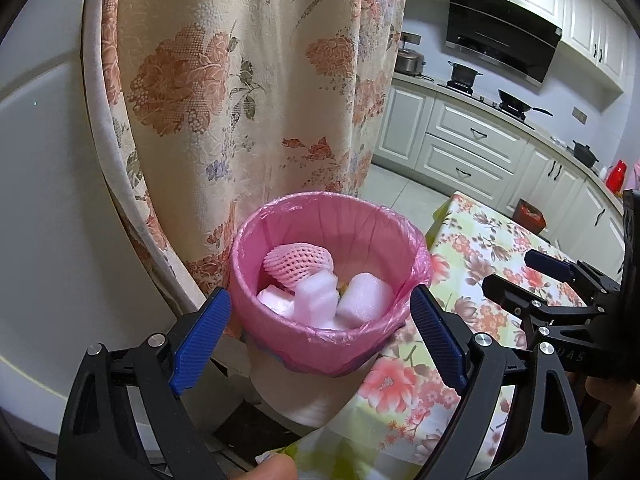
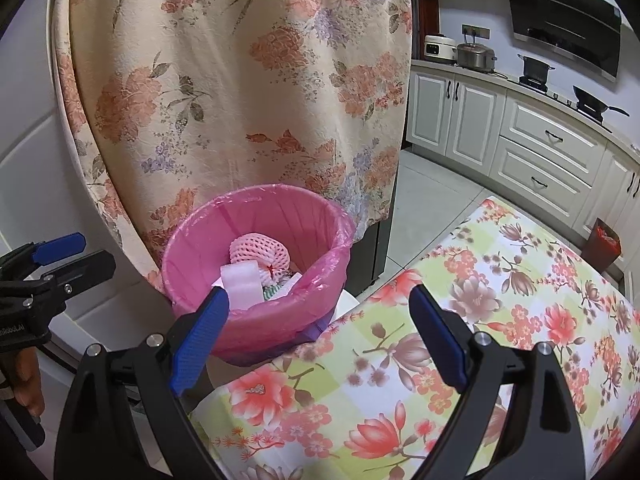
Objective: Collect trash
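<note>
The left hand-held gripper (image 1: 320, 312) stands with its 2 blue-padded fingers (image 1: 202, 334) spread wide and nothing between the pads; the pink-lined trash bin (image 1: 276, 332) sits just ahead of it, framed by the fingers without touching them. Inside the bin lie a pink foam fruit net (image 1: 298, 264) at the far side and white foam blocks (image 1: 316, 300) nearer the fingertips.

The right hand-held gripper (image 2: 319, 312) is also wide open and holds nothing. The bin lies ahead and to the left of it, with its left pad overlapping the bin's near rim in the view; whether they touch cannot be told. Beneath and to the right of this gripper spreads the table (image 2: 500, 300) in its floral tablecloth, and the bin stands just beside the table's edge.

Behind the bin, beyond both grippers, hangs a floral curtain (image 2: 240, 80). Far off to the right are white kitchen cabinets (image 2: 540, 140), and a small red-lined bin (image 2: 606, 242) on the floor.
</note>
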Tool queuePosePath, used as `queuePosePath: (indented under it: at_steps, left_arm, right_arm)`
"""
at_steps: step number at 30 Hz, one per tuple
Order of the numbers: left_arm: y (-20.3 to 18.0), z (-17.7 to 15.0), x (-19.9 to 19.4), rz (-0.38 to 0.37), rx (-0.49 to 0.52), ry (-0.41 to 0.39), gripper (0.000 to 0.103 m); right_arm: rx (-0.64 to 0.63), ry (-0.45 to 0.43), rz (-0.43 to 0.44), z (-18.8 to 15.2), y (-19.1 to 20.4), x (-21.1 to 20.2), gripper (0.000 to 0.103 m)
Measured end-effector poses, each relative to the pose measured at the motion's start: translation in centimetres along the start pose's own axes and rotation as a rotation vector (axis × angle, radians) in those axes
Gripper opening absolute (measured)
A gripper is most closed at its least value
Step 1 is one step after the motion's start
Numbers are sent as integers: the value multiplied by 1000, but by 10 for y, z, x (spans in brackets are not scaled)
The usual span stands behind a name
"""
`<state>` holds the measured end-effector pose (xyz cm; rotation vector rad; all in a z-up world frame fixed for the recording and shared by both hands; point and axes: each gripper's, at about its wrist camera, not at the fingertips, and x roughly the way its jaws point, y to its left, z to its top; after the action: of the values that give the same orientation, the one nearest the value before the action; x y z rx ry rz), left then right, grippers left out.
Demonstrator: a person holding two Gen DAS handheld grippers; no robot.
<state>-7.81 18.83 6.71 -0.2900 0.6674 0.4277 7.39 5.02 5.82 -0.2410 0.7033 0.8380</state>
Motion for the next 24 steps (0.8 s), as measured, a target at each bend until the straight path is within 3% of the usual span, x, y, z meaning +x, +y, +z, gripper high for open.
queuePosePath:
  at_steps: [24]
  left_arm:
    - [-4, 1, 1, -10, 3, 3, 85]
  right_arm:
    - [0, 0, 2, 3, 2, -2, 89]
